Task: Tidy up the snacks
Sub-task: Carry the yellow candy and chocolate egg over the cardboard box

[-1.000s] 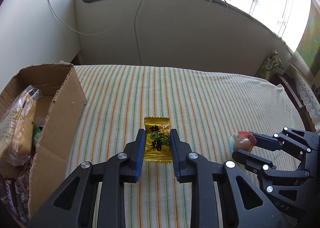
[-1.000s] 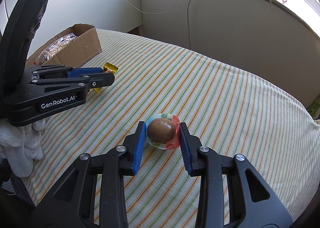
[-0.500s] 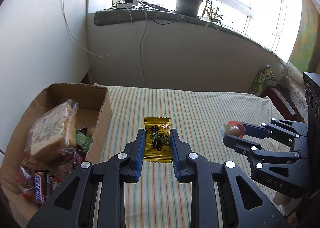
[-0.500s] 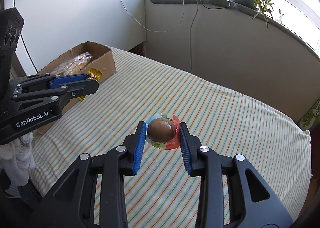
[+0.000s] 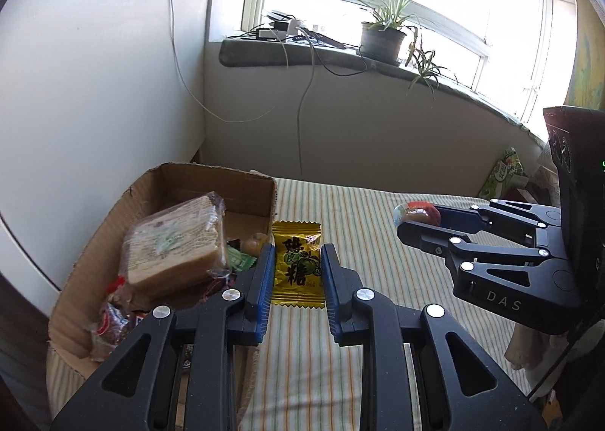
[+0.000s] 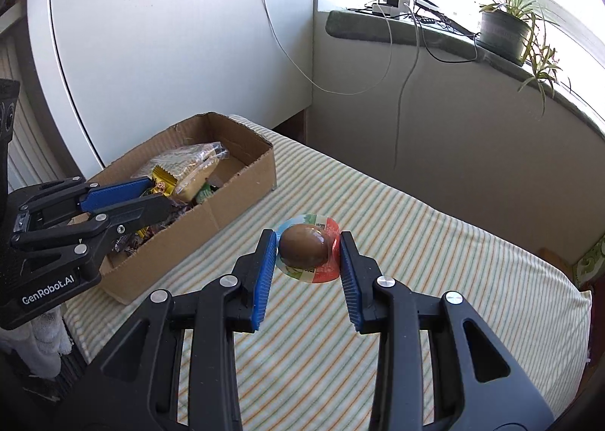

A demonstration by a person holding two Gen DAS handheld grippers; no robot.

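— While both claws are loaded, what does each one hold?

— Nearest in the left wrist view, the left gripper (image 5: pixel 295 276) is clamped on a yellow candy packet (image 5: pixel 298 264), blue pads pressing its two side edges. The right gripper (image 6: pixel 305 253) is clamped on a brown egg in a round clear wrapper (image 6: pixel 307 247), held up off the striped cloth (image 6: pixel 435 253).

— And where do they sit against the box?

— The right wrist view shows the left claw's tip above the cardboard box (image 6: pixel 242 185), with the packet over the snacks inside. The egg hangs over the cloth, just beside the box's near corner.

— What's in the box already?

— A bagged stack of wafers (image 5: pixel 176 245), something green, and dark wrappers I can't read well at this angle.

— So which step is this?

— Carrying snacks to the box, I'd say. The next move calls for the left claw to lower a little and part its pads so the packet drops inside, then pull clear so the egg can follow.

— Beyond that?

— A wall, trailing cables, and a potted plant (image 5: pixel 382 38) on the windowsill.
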